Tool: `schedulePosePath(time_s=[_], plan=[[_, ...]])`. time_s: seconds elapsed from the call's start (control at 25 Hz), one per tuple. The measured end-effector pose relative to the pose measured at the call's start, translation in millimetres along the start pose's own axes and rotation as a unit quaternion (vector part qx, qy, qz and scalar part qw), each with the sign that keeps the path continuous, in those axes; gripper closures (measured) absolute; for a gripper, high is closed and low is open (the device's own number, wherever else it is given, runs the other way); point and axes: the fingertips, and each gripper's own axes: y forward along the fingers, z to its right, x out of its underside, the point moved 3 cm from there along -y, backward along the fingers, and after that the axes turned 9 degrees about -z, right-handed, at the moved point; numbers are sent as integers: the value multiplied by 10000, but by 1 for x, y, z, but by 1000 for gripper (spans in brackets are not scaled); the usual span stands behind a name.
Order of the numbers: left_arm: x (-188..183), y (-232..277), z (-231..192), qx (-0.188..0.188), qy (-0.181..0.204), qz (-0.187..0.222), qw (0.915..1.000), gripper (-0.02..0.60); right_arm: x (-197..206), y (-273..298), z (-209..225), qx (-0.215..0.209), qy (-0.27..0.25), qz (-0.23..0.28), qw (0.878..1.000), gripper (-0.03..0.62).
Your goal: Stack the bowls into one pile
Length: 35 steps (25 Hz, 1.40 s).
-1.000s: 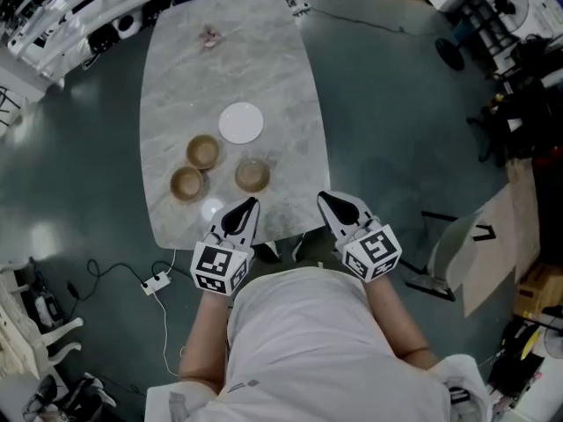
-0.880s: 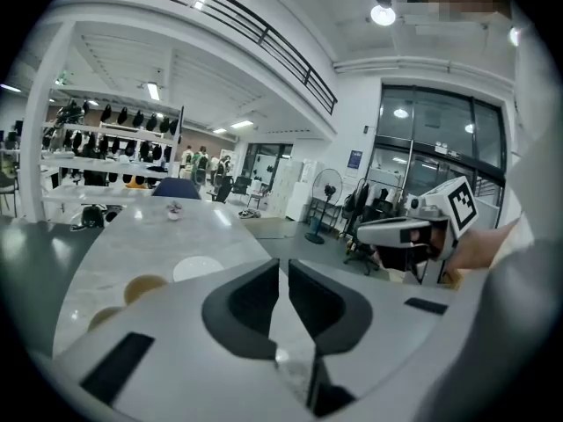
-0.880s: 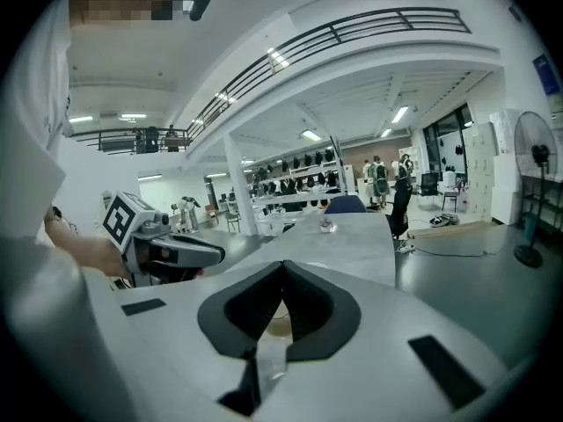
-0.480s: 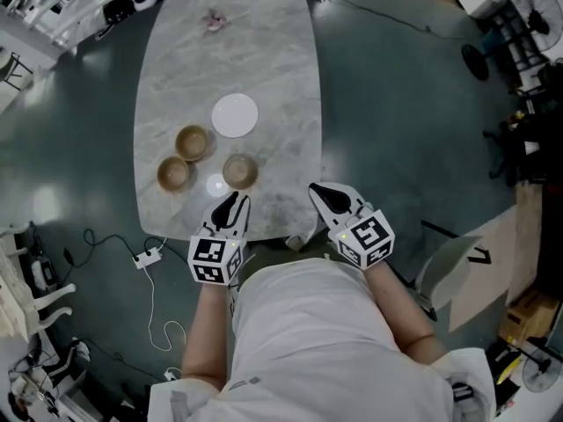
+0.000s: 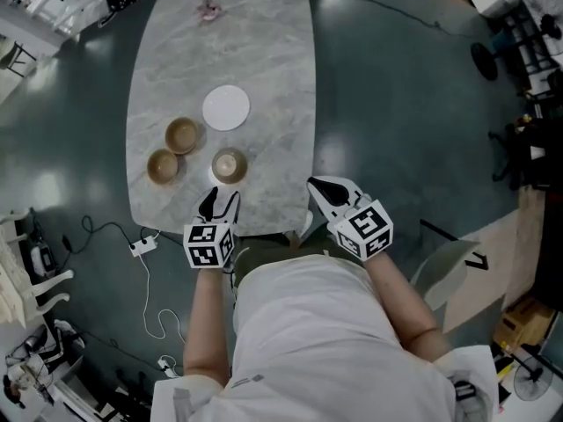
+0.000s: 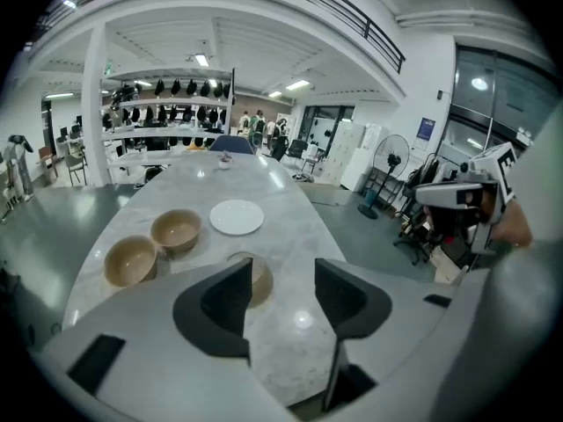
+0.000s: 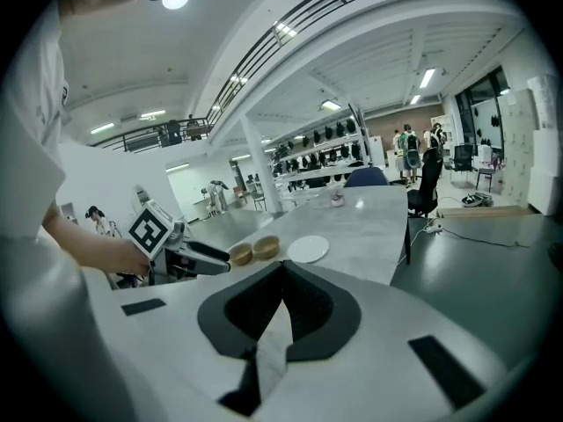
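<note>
Three tan bowls stand apart on the marble table [image 5: 273, 69]: one [image 5: 182, 134] beside another [image 5: 163, 166] at the left, and a third [image 5: 230, 165] closest to me. My left gripper [image 5: 218, 204] hovers at the near table edge just short of that third bowl; its jaws are opening with nothing between them. In the left gripper view that bowl [image 6: 258, 280] shows partly behind the left jaw, the other two [image 6: 132, 260] [image 6: 176, 230] farther left. My right gripper [image 5: 321, 188] is shut and empty off the table's near right corner.
A white plate [image 5: 226, 107] lies past the bowls, and a small pink object [image 5: 208, 9] sits at the table's far end. A white power strip [image 5: 141, 246] with cables lies on the floor at the left. Chairs and equipment [image 5: 519, 60] stand to the right.
The left gripper's jaws have parted and it has dropped toward the near table edge by the closest bowl. The right gripper has shifted a little lower and stays shut.
</note>
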Motion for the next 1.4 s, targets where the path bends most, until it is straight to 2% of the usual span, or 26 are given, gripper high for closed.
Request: schedulePosePath(time_s=[0.28,0.56,0.64,0.8,1.2,1.4], plan=[[21,38,-34,-20,113,-672,9977,293,5,8,3,344,348,-96,9988,583],[36,76,-49,349,603,-1252,9897,256,15,10,-2,919,955,-146,9911,583],[38,84,-56,336,786,-1362,9870,247,16,11,-5,1088,1148,-109,9874,583],[37,98,-71,303,1093,-1493,9823,230,18,12,-14,1516,1217,-137,9808,583],[37,128,-77,710,1861,-1747,9643,196,34,4,-37,2138,1761,-120,9608,583],[36,135,-78,761,1963,-1669,9632,195,41,2,-46,2306,1889,-152,9544,583]])
